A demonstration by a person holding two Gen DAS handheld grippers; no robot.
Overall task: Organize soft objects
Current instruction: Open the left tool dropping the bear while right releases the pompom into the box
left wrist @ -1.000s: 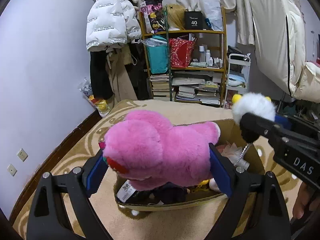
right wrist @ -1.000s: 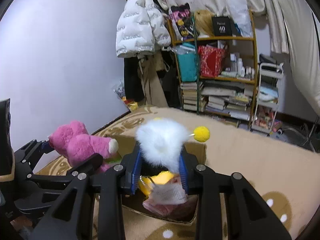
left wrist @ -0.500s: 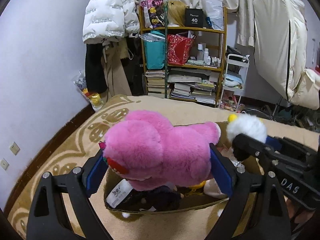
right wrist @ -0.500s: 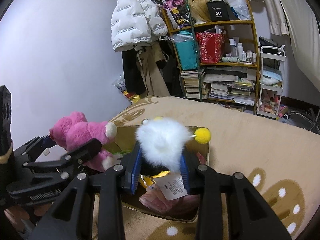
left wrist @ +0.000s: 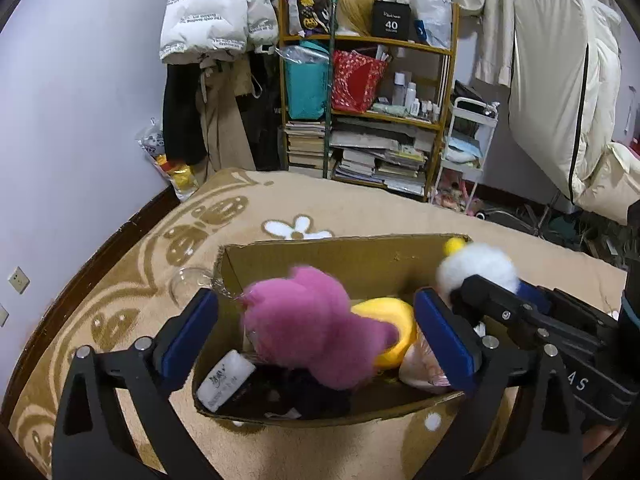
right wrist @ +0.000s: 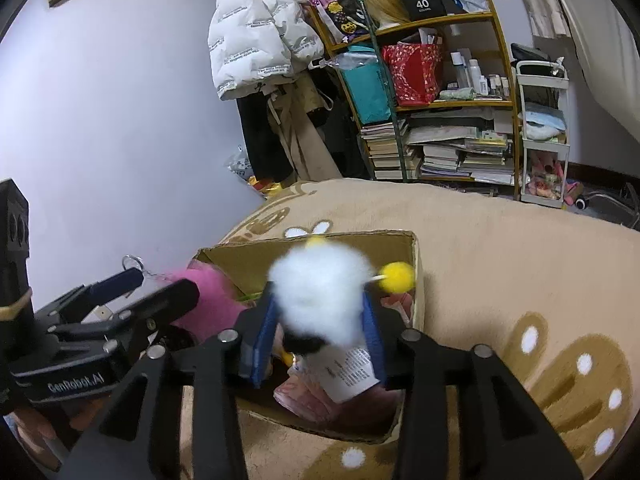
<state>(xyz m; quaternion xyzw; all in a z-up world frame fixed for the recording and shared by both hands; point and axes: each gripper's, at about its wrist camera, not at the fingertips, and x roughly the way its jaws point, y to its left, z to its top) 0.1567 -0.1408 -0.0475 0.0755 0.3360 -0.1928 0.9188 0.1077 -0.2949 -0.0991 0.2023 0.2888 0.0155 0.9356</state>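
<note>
A white plush toy (right wrist: 320, 292) is being clamped by the right gripper (right wrist: 316, 344) directly above the cardboard box (right wrist: 416, 280); the left gripper (left wrist: 316, 336), at nine o'clock, is being held apart, its pink plush toy (left wrist: 312, 332) released.

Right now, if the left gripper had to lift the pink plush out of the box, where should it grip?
Probably the plump upper body of the pink plush, coming straight down from above. It lies on top of the yellow toy inside the box, whose walls block a sideways approach. The open left gripper straddles it, one finger on each side.
</note>
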